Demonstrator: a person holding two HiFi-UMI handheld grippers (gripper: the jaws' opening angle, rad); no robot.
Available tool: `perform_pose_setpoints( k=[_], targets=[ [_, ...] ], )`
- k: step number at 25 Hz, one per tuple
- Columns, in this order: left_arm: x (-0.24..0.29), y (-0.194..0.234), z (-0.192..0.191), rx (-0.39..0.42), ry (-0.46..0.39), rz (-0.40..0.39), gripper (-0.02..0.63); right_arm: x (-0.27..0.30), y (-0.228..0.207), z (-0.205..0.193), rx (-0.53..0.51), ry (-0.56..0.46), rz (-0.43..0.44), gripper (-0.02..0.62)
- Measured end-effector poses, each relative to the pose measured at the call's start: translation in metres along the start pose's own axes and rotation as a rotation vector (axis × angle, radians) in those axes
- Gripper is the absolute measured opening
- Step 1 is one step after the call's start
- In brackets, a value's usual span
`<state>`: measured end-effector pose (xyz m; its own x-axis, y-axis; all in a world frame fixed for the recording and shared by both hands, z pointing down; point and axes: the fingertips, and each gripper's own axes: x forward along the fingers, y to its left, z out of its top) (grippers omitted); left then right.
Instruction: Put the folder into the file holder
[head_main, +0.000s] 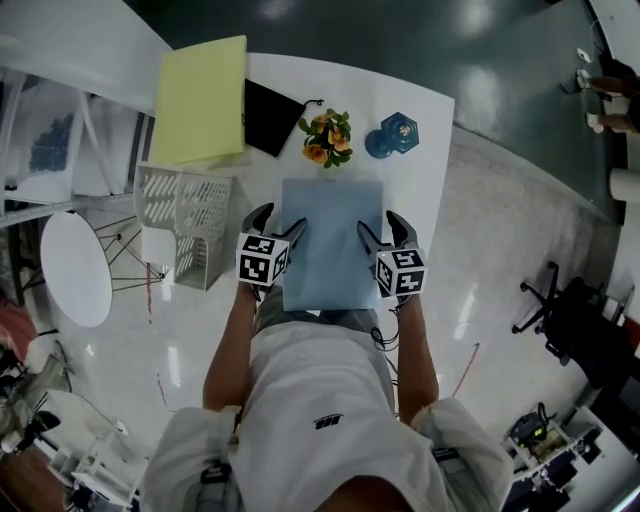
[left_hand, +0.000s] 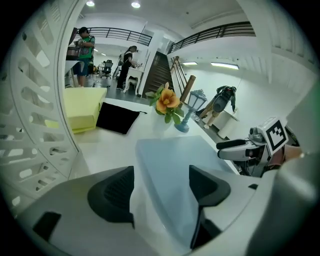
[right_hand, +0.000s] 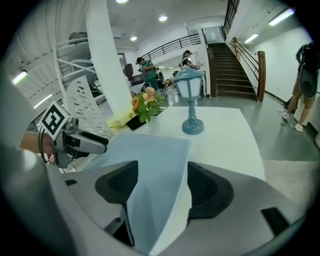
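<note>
A: While straddling side edges of the folder (head_main: 332, 250), pinching yet?
B: No, gaping at left claw (head_main: 278, 222) and right claw (head_main: 382, 225). Lies flat on tabletop (head_main: 425, 170), lengthwise away from body, file holder (head_main: 190, 220) nearer left claw.

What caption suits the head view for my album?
Jaws open, the left hand-held gripper and right hand-held gripper straddle opposite edges of the blue folder, file holder alongside.

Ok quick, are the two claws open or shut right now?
Left claw: open, the blue folder edge between its jaws, not gripped.
Right claw: open, the folder's other edge between its jaws, not gripped.
</note>
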<state>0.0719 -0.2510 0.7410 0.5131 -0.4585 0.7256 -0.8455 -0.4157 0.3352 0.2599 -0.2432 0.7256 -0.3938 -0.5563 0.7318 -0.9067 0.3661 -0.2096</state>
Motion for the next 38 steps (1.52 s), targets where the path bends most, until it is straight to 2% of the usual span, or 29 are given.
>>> perform_pose_setpoints(
  k=[17, 21, 25, 29, 38],
  targets=[
    [0.019, -0.004, -0.015, -0.063, 0.042, -0.058, 0.374, 0.023, -0.004, -0.023, 0.125, 0.063, 0.077, 0.328],
    [0.020, -0.008, -0.015, -0.070, 0.042, -0.098, 0.337, 0.024, -0.004, -0.023, 0.137, 0.056, 0.082, 0.327],
    [0.018, -0.010, -0.013, -0.067, 0.044, -0.103, 0.337, 0.021, -0.002, -0.020, 0.132, 0.044, 0.068, 0.325],
    [0.007, -0.014, -0.007, -0.047, 0.024, -0.102, 0.337, 0.011, 0.002, -0.011, 0.125, 0.016, 0.060, 0.324],
    [-0.032, -0.026, 0.034, 0.016, -0.084, -0.104, 0.337, -0.028, 0.015, 0.033, 0.089, -0.104, 0.033, 0.314]
  ],
)
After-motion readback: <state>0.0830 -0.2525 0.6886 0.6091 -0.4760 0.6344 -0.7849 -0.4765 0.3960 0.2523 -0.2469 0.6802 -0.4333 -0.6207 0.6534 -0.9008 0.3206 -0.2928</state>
